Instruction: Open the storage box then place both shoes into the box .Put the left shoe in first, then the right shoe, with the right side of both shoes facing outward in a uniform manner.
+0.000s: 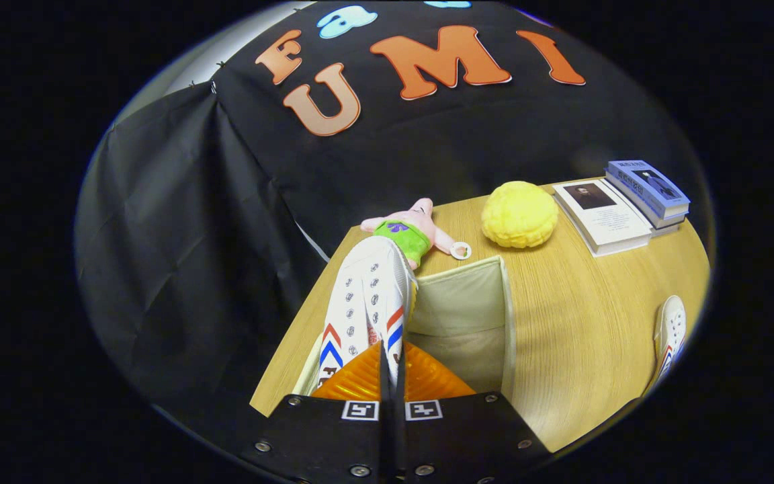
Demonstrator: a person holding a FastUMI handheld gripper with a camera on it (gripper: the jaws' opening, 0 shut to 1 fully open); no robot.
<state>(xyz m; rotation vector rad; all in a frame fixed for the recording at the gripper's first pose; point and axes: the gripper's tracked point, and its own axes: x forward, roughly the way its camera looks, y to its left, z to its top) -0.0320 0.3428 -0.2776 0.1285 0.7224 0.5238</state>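
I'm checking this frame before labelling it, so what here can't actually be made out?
- Gripper: its fingers sit closed on the held shoe; the shoe's heel end is hidden behind them.
- Storage box: its floor and near wall are covered by the gripper body and the shoe.
- Second shoe: cut off where the fisheye image ends, on the table.
- Books: cover text too small.

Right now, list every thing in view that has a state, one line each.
gripper: fingers shut on the held shoe
held shoe: gripped, hanging over the box
storage box: open, interior showing
second shoe: lying on the table, not yet boxed
plush toy: lying flat beyond the box
yellow ball: resting on the table
books: closed, stacked
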